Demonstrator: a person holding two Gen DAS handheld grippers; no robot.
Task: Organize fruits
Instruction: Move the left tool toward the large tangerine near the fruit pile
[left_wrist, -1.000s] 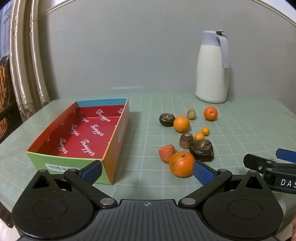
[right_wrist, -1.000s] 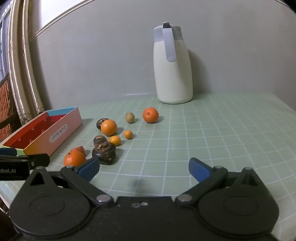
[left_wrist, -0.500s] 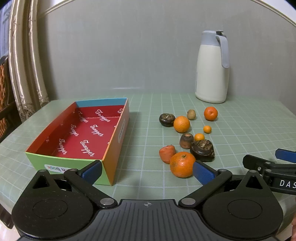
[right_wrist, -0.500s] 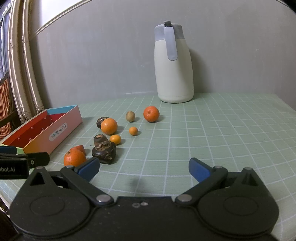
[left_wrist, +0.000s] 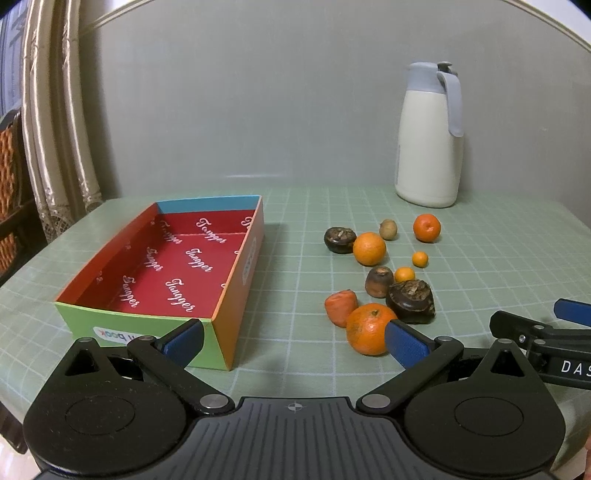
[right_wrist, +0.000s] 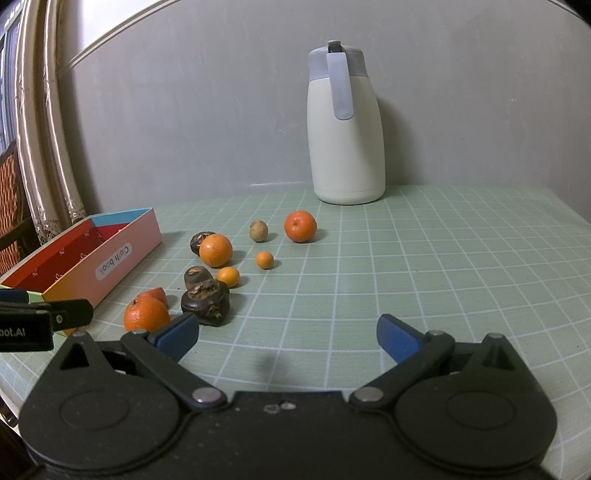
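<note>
Claws first: the left claw (left_wrist: 293, 341) and right claw (right_wrist: 286, 338) both gape wide and hold nothing. One blue pad (left_wrist: 404, 347) hides part of the nearest round orange fruit (left_wrist: 367, 328) on the green checked desk (right_wrist: 424, 258). The empty red cardboard box (left_wrist: 177, 258) sits left of the fruits.

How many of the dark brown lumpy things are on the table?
3. One dark brown piece sits farthest back beside an orange, a middle one is nearer, and the biggest is nearest the grippers. None seem hidden.
</note>
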